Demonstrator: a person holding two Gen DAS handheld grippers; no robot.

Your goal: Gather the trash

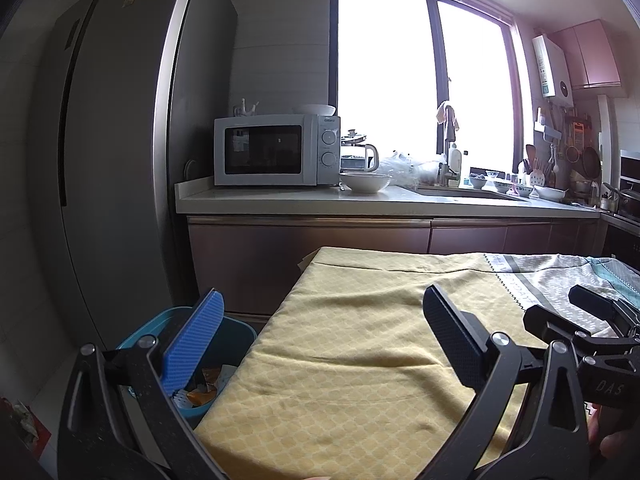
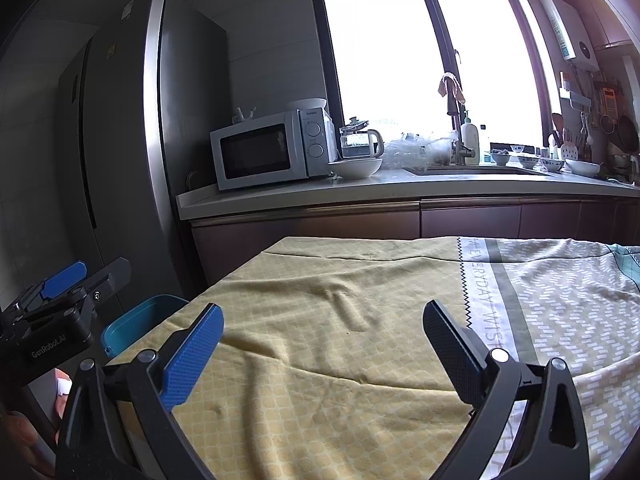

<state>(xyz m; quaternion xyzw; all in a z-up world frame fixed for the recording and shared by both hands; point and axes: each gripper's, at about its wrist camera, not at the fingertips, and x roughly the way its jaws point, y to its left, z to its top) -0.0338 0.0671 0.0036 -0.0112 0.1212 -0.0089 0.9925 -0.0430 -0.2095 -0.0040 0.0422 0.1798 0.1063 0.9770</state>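
Observation:
A blue trash bin (image 1: pixel 240 334) stands on the floor at the table's left edge, with crumpled orange and white wrappers (image 1: pixel 206 390) inside. It also shows in the right wrist view (image 2: pixel 132 326). My left gripper (image 1: pixel 322 338) is open and empty, held over the table's left edge beside the bin. My right gripper (image 2: pixel 322 346) is open and empty above the yellow tablecloth (image 2: pixel 320 320). The left gripper shows at the left of the right wrist view (image 2: pixel 68 284); the right one shows at the right of the left wrist view (image 1: pixel 592 312).
The table carries a yellow cloth (image 1: pixel 360 340) and a grey patterned cloth (image 2: pixel 560 300) to the right. A tall fridge (image 1: pixel 120 160) stands left. Behind are a counter (image 1: pixel 360 200) with a microwave (image 1: pixel 276 150), white bowl (image 1: pixel 365 182), kettle, sink and dishes.

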